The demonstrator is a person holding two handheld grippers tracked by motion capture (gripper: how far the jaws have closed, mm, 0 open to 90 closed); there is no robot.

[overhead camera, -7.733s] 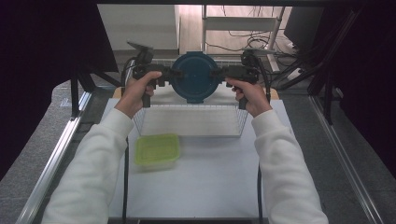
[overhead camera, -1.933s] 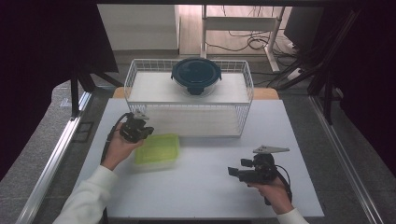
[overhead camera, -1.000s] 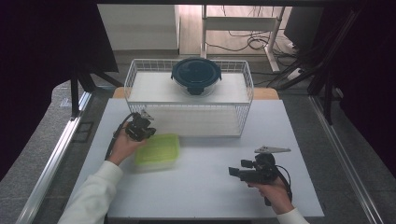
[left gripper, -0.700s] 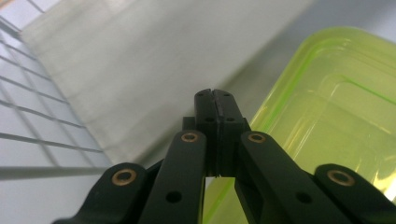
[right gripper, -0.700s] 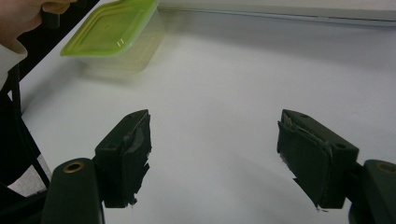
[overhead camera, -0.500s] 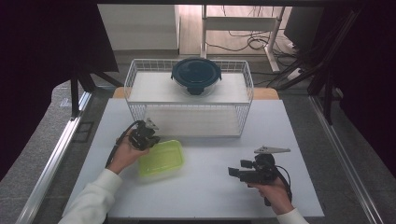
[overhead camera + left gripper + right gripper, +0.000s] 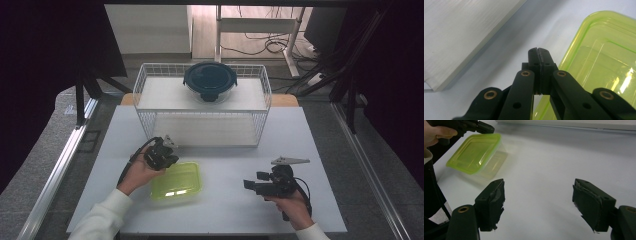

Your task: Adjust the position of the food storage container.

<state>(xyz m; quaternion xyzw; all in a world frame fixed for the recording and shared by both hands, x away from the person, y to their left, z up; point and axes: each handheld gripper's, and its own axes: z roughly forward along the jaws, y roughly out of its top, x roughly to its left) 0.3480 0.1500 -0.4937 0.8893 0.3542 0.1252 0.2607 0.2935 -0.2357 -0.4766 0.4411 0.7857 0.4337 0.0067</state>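
Note:
A clear container with a yellow-green lid [image 7: 176, 181] sits on the white table, left of centre; it is also in the left gripper view [image 7: 599, 55] and the right gripper view [image 7: 474, 152]. My left gripper [image 7: 170, 159] is shut with nothing between its jaws, and its tips [image 7: 539, 53] rest at the lid's far left edge. My right gripper [image 7: 251, 185] lies low on the table to the container's right and points at it. It stands wide open and empty [image 7: 539, 186].
A white wire basket [image 7: 200, 144] stands upside down at the back of the table. A dark blue round lidded bowl [image 7: 210, 80] rests on top of it. The table's edges [image 7: 210, 232] drop to grey floor on both sides.
The blue bowl, held by both grippers earlier, now rests on the basket. In the last second the left gripper slid right and nearer, and the green-lidded container shifted with it. The right gripper stayed still.

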